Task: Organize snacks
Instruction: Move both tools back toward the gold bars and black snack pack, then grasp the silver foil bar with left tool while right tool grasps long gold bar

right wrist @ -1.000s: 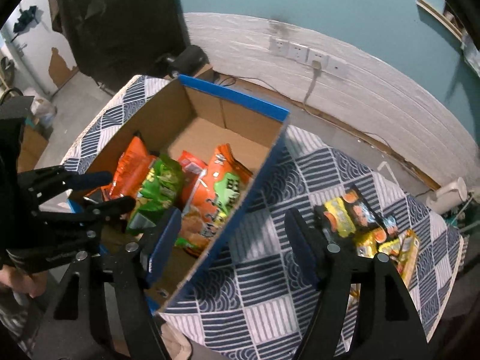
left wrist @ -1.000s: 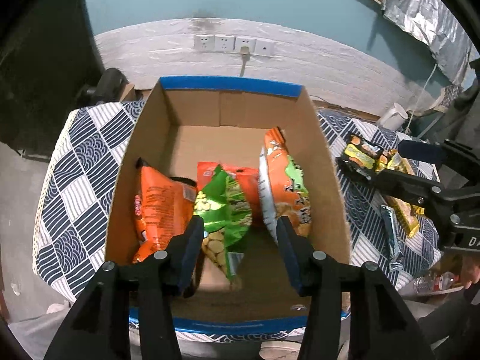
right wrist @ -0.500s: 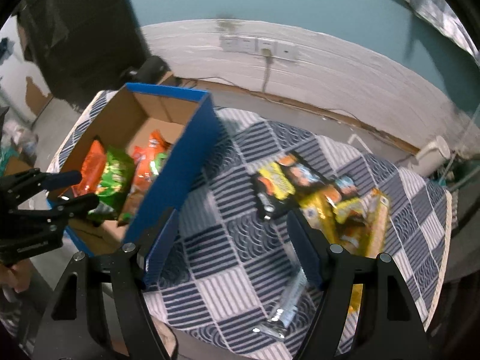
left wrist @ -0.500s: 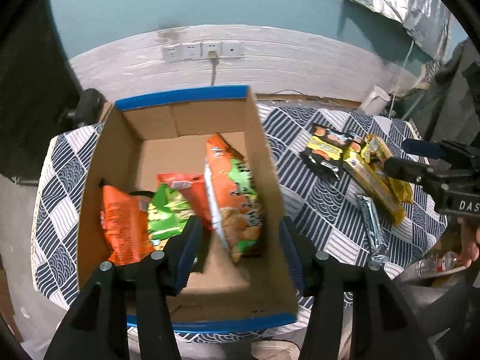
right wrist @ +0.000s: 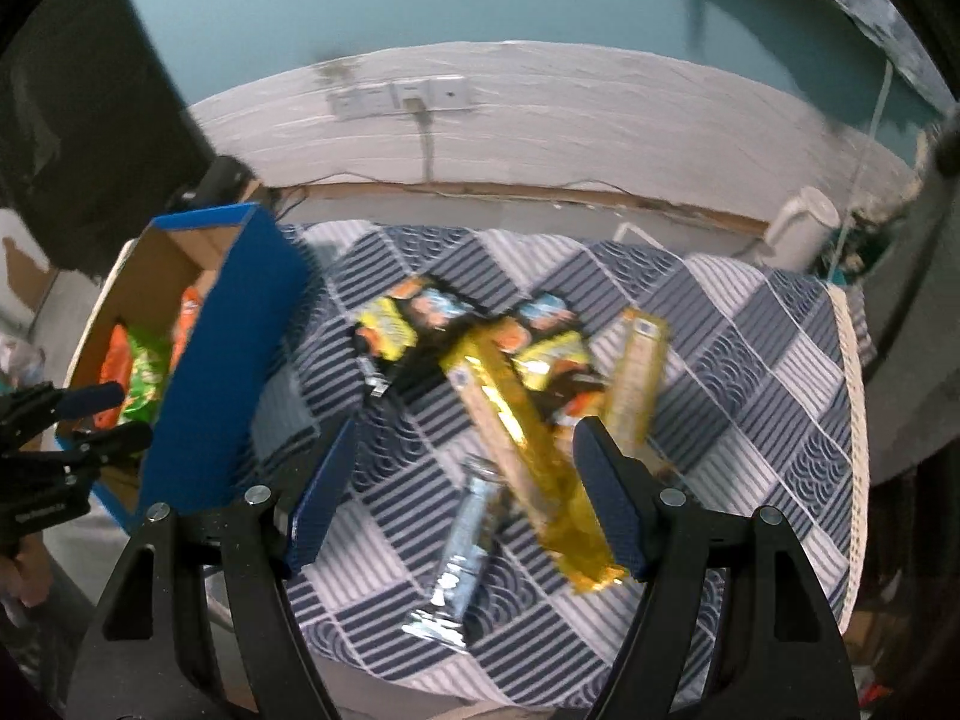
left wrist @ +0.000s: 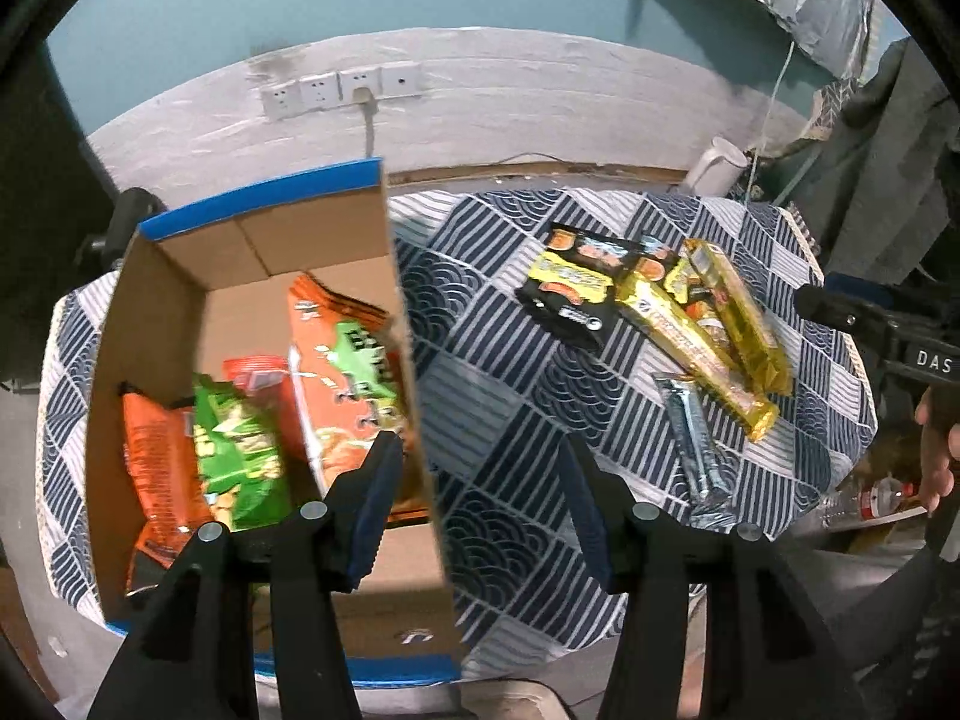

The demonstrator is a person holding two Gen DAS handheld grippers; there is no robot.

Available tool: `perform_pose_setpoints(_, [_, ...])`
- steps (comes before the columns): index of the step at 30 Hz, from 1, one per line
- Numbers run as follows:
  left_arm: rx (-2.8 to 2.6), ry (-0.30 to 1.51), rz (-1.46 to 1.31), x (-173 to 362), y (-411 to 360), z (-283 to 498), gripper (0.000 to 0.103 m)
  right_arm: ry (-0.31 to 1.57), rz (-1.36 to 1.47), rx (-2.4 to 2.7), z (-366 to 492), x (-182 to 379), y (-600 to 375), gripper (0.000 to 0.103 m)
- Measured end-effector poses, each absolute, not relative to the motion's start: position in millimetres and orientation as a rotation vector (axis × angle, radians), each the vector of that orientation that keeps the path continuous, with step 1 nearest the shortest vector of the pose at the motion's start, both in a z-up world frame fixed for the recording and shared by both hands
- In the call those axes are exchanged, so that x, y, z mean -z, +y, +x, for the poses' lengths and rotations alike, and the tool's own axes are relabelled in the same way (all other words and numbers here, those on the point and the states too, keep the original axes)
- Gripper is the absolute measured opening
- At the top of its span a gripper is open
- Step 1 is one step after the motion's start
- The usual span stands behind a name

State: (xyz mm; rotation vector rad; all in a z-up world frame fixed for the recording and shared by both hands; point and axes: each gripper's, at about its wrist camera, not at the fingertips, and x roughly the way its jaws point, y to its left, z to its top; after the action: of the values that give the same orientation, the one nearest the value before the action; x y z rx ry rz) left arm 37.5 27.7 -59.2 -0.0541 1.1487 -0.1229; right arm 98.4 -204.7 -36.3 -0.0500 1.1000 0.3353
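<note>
A cardboard box (left wrist: pixel 180 312) with blue edges stands on the left of the table and holds orange bags (left wrist: pixel 336 372) and a green bag (left wrist: pixel 240 450). My left gripper (left wrist: pixel 474 474) hangs open and empty over the box's right wall. On the patterned cloth lie black-and-yellow packets (right wrist: pixel 408 330), two long gold packs (right wrist: pixel 522 444), and a silver bar (right wrist: pixel 462 546). My right gripper (right wrist: pixel 465 474) is open above the silver bar and one gold pack, holding nothing. The same loose snacks, black packet (left wrist: pixel 576 294) and silver bar (left wrist: pixel 696 444), show in the left wrist view.
The table carries a navy and white patterned cloth (right wrist: pixel 750 360). Behind it run a white wall strip with sockets (left wrist: pixel 342 87) and a white jug (right wrist: pixel 804 228) on the floor. A hand (left wrist: pixel 936 450) with the other gripper shows at the right edge of the left wrist view.
Both grippers have swung rightward: the left from over the box's inside to its right wall, the right from the box's wall to above the loose snacks. Both stay empty.
</note>
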Motion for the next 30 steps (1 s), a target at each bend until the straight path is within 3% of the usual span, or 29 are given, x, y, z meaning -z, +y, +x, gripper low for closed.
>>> perform_pose_setpoints(16, [0.147,1.216,-0.029,86.6,-20.6,63.9,0.055,1.145,0.045,-0.231,114.6,70.3,-276.0,0.075])
perform_pose_setpoints(30, [0.154,1.287,0.028,130.3,-52.2,102.9,0.055,1.228,0.021,-0.215,149.0,117.5,-270.6,0.075])
